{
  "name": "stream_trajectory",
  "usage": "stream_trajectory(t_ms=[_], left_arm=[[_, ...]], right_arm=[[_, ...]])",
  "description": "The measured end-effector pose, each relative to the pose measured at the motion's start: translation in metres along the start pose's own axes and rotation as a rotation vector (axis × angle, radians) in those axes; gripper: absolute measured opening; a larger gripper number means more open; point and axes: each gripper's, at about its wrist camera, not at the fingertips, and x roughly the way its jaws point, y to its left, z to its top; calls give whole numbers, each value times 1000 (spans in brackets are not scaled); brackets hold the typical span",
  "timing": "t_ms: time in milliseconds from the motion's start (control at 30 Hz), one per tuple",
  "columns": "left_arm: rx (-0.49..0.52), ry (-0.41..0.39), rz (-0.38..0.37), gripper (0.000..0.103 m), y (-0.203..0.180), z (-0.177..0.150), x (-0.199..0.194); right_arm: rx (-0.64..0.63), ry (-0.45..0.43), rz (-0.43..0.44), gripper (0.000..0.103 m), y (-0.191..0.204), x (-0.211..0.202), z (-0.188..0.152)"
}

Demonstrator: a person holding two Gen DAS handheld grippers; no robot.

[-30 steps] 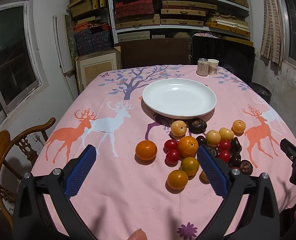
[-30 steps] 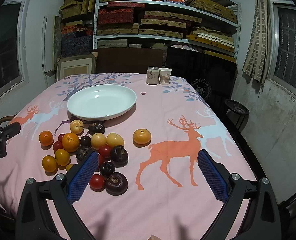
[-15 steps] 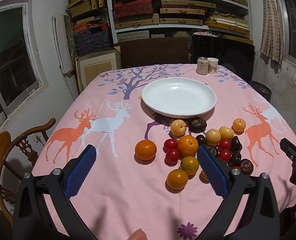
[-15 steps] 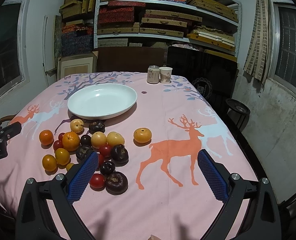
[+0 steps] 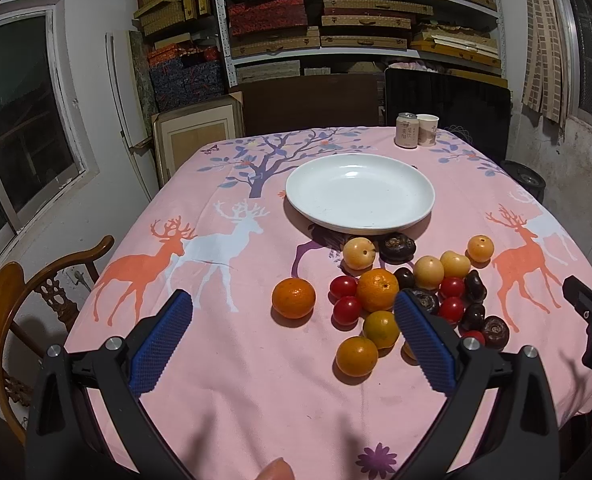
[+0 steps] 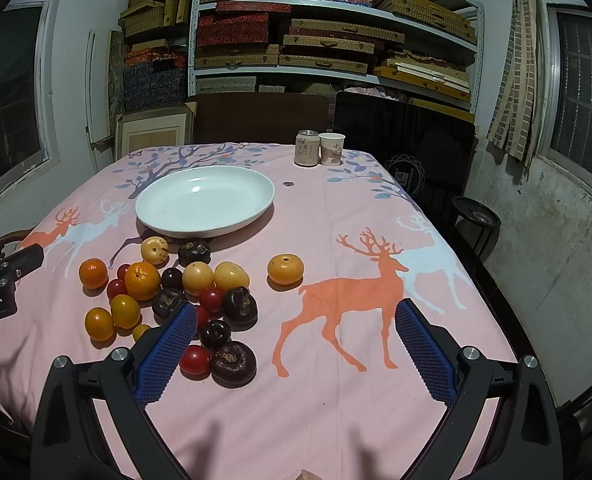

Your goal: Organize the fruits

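Note:
A white plate [image 5: 360, 196] [image 6: 205, 199] stands empty on the pink tablecloth. In front of it lies a loose pile of fruit: oranges [image 5: 293, 297] [image 6: 142, 275], red tomatoes [image 5: 347, 310] [image 6: 195, 360], pale yellow plums [image 5: 359, 253] [image 6: 198, 278] and dark purple fruits [image 5: 397, 246] [image 6: 233, 363]. One yellow-orange fruit [image 6: 285, 269] lies apart to the right. My left gripper [image 5: 292, 340] is open and empty, above the near table in front of the pile. My right gripper [image 6: 296, 346] is open and empty, right of the pile.
A drink can [image 5: 407, 130] [image 6: 306, 147] and a paper cup [image 5: 427, 130] [image 6: 331, 149] stand at the table's far edge. A wooden chair [image 5: 20, 300] is at the table's left side. Shelves with boxes fill the back wall.
Both grippers have drifted very slightly; the view of the table has barely shifted. No fruit has moved.

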Motion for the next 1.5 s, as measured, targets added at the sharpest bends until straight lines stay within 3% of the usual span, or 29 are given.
stream_trajectory(t_ms=[467, 967, 1033, 1067, 1133, 1367, 1433, 1467, 1500], left_arm=[[14, 8, -8, 99, 0, -7, 6], [125, 195, -86, 98, -19, -52, 65], [135, 228, -98, 94, -24, -58, 77], [136, 250, -103, 83, -26, -59, 83], [137, 301, -125, 74, -32, -63, 95], [179, 283, -106, 72, -48, -62, 106], [178, 276, -140, 43, -49, -61, 104], [166, 277, -172, 37, -48, -61, 103], [161, 274, -176, 37, -47, -61, 103]], right_arm=[[13, 17, 13, 99, -1, 4, -2], [13, 75, 51, 99, -7, 15, -9], [14, 76, 51, 99, -8, 15, -9], [15, 76, 51, 99, -9, 15, -10], [15, 80, 50, 99, -10, 17, -10], [23, 90, 40, 99, -16, 21, -12], [25, 92, 33, 99, -18, 23, -13], [24, 93, 29, 99, -19, 23, -14], [20, 97, 23, 99, -20, 25, -15]])
